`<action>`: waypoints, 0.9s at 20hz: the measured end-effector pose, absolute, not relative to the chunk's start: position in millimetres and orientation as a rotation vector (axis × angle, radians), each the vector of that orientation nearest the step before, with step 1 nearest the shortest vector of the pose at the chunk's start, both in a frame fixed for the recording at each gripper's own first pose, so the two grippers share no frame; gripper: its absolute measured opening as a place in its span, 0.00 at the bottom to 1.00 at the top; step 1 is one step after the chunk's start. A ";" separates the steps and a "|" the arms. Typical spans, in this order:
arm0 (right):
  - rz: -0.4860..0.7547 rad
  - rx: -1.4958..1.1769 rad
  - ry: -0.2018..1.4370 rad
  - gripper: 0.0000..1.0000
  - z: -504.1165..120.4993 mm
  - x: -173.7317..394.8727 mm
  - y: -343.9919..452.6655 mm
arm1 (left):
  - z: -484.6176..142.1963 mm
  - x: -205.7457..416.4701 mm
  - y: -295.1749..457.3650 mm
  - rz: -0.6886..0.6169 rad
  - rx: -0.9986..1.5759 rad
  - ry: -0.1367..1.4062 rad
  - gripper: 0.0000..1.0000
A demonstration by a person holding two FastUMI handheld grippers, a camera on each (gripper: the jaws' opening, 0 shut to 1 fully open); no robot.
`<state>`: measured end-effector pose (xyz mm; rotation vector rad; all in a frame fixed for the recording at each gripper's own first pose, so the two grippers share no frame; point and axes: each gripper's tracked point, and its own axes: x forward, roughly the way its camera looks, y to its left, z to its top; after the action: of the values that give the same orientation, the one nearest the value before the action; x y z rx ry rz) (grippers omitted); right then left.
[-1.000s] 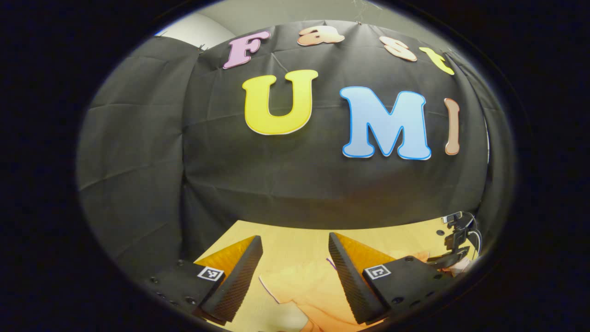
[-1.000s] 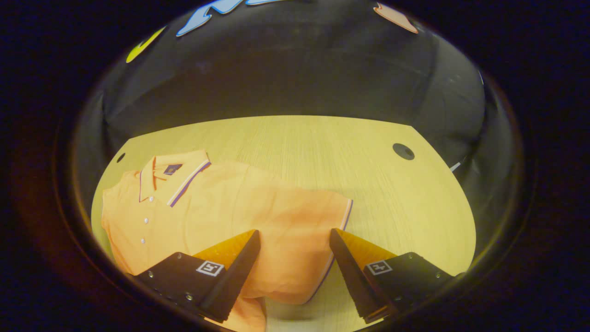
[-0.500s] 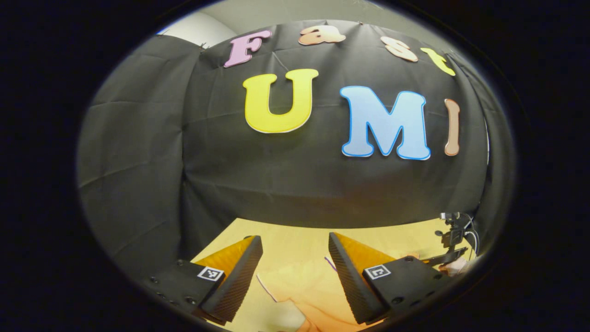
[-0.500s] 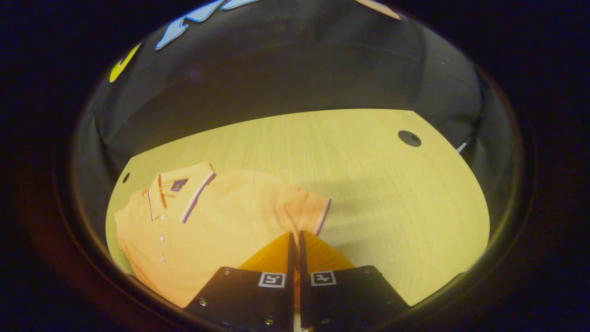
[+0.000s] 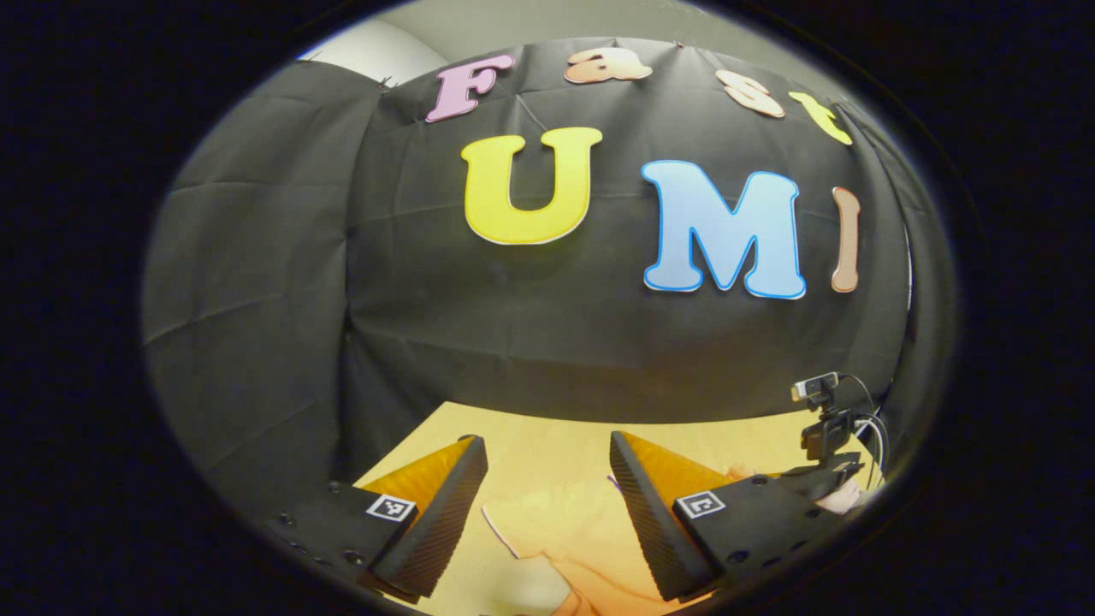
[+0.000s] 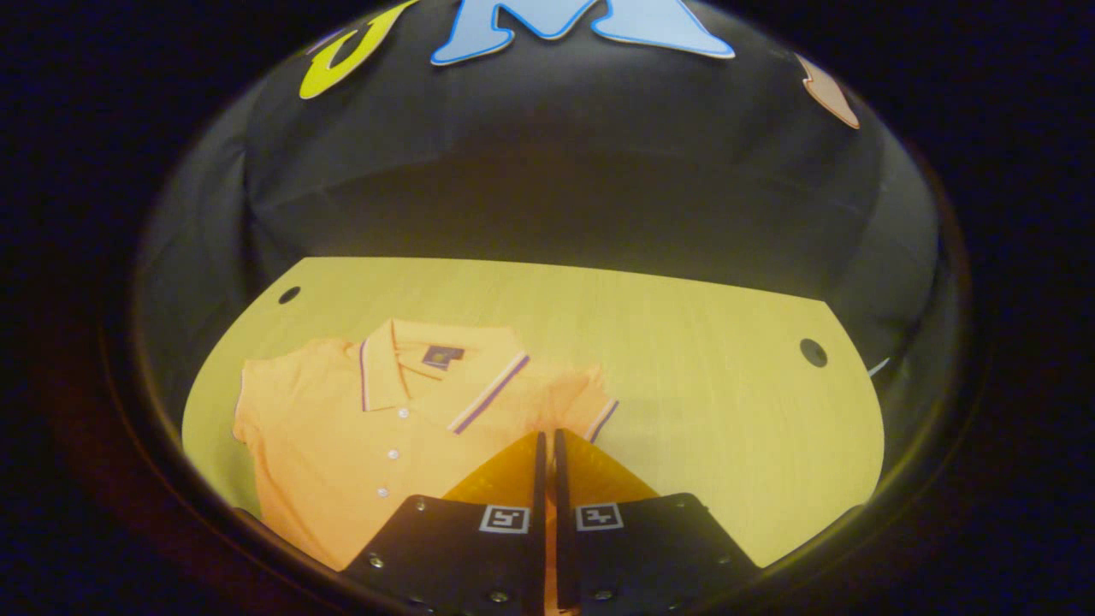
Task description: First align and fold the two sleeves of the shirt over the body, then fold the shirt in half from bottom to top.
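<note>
R gripper (image 6: 547,438) is pinching shut on the orange polo shirt's (image 6: 342,428) striped-cuff sleeve (image 6: 590,411); body is lying to its left on the wooden table (image 6: 701,342). L gripper (image 5: 547,466) is hanging wide open, empty.

text: none readable | shirt (image 6: 342,445) collar label: too small | hand-held gripper tags: patterns only
</note>
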<state>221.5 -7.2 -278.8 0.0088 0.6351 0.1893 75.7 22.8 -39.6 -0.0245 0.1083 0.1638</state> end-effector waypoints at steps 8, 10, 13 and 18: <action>0.307 -0.008 0.705 0.05 -304.3 208.4 60.5 | -49.0 57.0 58.1 0.215 -0.023 0.125 0.95; 0.309 -0.026 0.727 0.05 -314.0 206.2 65.8 | -52.7 52.5 66.4 0.225 -0.021 0.132 0.95; 0.313 -0.055 0.753 0.05 -323.6 202.5 70.1 | -56.8 51.4 76.2 0.233 -0.020 0.139 0.94; 0.325 -0.036 0.753 0.29 -320.8 199.3 78.0 | -69.4 54.9 85.6 0.230 -0.035 0.158 0.94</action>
<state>199.3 78.0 -320.8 -0.0364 0.7534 0.3249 54.9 85.6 -69.4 -0.0346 0.1582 0.2296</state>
